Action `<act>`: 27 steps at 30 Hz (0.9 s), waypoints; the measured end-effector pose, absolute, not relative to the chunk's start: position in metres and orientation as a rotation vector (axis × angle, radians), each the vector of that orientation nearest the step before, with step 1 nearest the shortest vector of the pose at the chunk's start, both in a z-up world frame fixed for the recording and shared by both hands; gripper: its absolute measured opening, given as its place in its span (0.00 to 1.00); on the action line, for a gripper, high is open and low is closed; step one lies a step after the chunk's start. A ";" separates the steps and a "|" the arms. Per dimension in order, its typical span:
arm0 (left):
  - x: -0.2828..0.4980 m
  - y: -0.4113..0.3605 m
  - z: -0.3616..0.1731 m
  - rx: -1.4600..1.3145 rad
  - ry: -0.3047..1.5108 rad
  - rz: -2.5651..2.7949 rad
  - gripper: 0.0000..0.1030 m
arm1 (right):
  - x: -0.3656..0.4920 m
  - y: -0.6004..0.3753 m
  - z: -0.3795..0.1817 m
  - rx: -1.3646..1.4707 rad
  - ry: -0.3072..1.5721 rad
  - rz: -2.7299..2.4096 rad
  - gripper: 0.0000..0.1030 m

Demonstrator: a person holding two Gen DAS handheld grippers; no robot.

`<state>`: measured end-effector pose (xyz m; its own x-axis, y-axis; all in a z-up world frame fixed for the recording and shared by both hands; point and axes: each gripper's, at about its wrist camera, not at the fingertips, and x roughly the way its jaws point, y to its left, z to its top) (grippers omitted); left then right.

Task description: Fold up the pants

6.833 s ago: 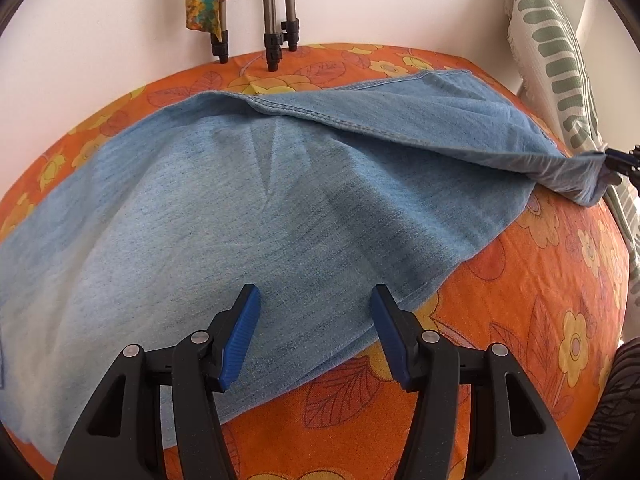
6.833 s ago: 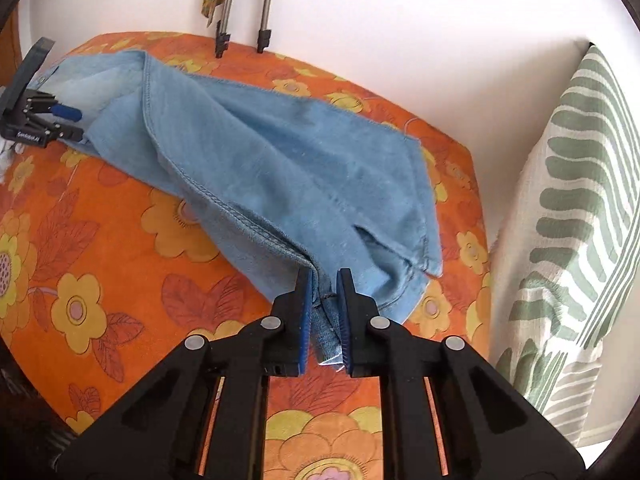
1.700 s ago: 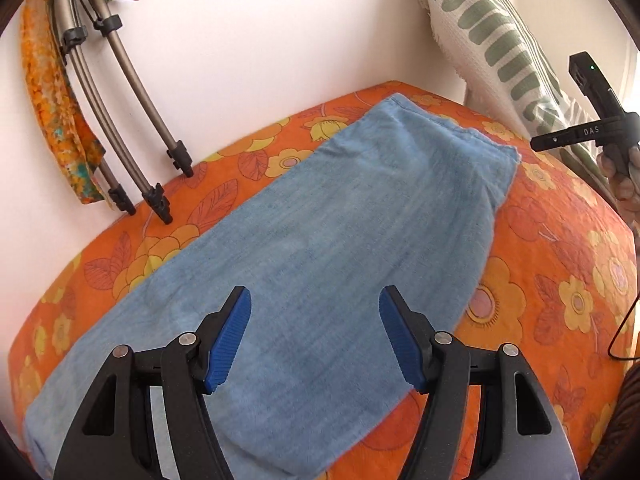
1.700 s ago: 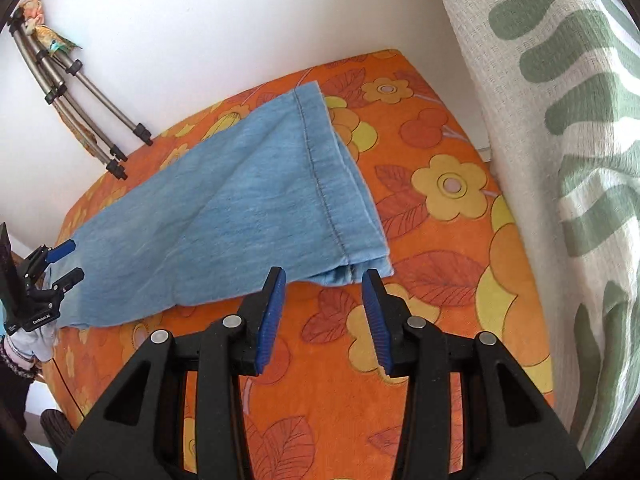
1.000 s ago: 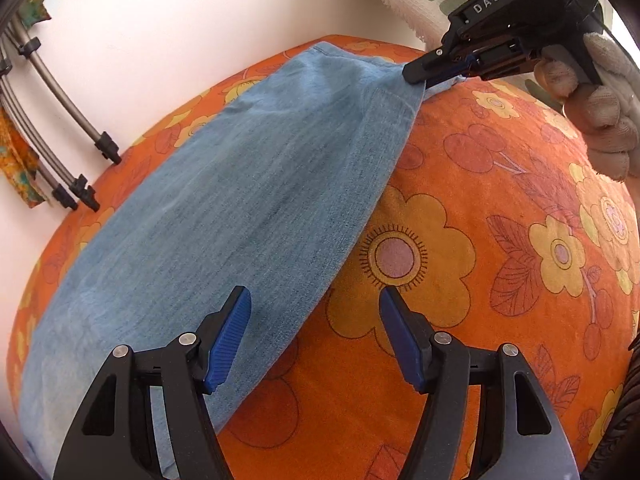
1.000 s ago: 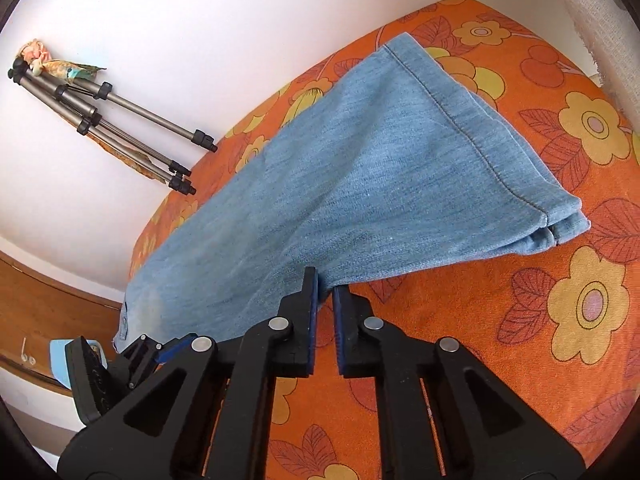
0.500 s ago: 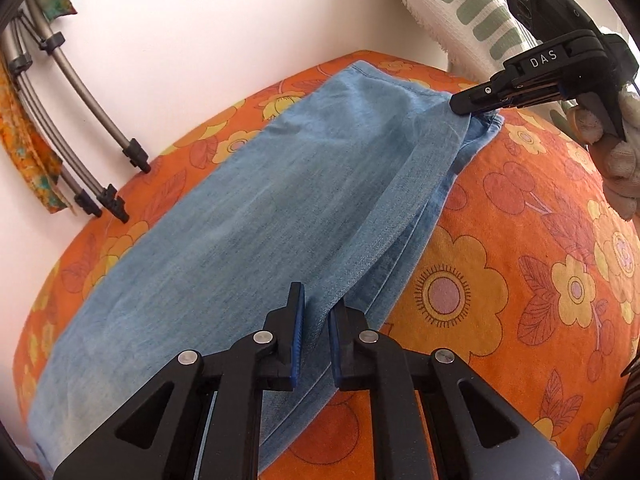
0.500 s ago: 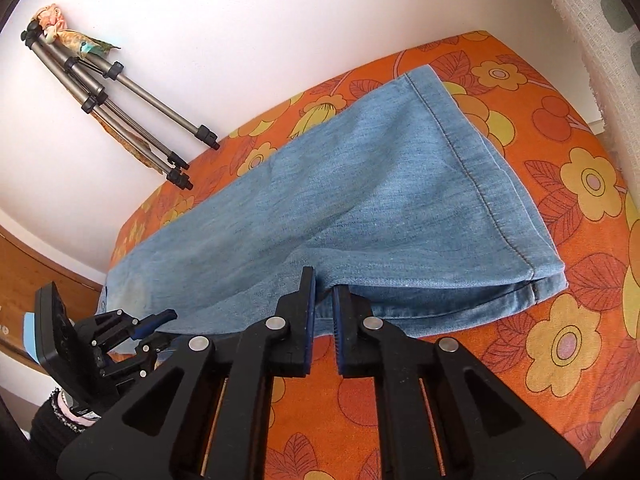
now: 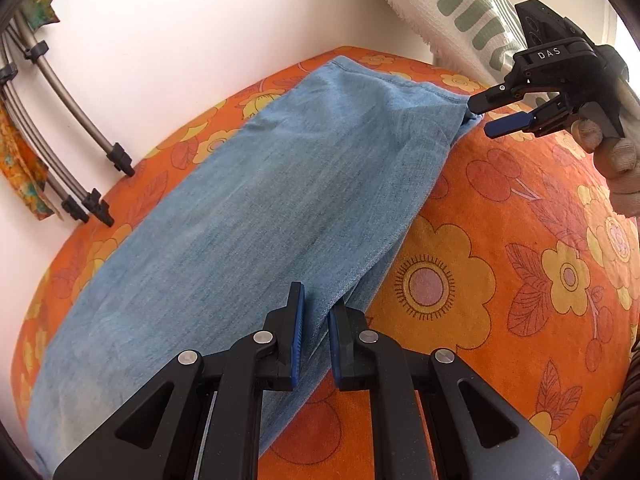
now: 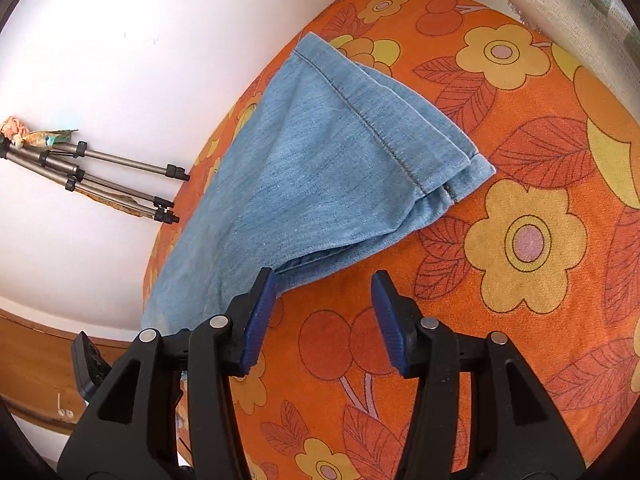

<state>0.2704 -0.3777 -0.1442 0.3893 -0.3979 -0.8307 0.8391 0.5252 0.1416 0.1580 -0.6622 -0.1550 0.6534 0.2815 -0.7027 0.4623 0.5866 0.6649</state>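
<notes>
Light blue jeans (image 9: 260, 200) lie folded lengthwise on the orange flowered bedcover (image 9: 500, 280). My left gripper (image 9: 316, 320) is shut on their near long edge, with denim pinched between the blue pads. In the left wrist view, my right gripper (image 9: 480, 118) hangs at the hem corner with its jaws apart, held by a gloved hand (image 9: 616, 160). In the right wrist view, the right gripper (image 10: 324, 284) is opening. The jeans (image 10: 328, 160) end beside its left pad, and only bedcover lies between the pads.
Tripod legs (image 9: 80, 160) lean on the white wall at the left, seen also in the right wrist view as tripod legs (image 10: 120, 176). A green-striped white pillow (image 9: 452, 8) stands at the bed's far right end. Bare bedcover (image 10: 520, 240) lies to the right of the jeans.
The right gripper has opened and let go of the jeans' edge, which has dropped flat near the hem. The left gripper closed on the near edge about half a second ago and stays shut.
</notes>
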 end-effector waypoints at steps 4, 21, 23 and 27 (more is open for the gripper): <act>0.269 -0.377 -0.143 0.625 0.835 -0.855 0.09 | 0.166 -0.659 -0.160 1.018 0.856 -0.160 0.52; 0.285 -0.310 -0.112 0.455 0.854 -0.862 0.54 | 0.179 -0.681 -0.164 1.001 0.752 -0.410 0.10; 0.299 -0.281 -0.109 0.452 0.843 -0.766 0.54 | 0.178 -0.685 -0.165 0.996 0.741 -0.399 0.08; 0.340 -0.229 -0.132 0.400 0.930 -0.573 0.50 | 0.185 -0.681 -0.151 0.920 0.743 -0.387 0.06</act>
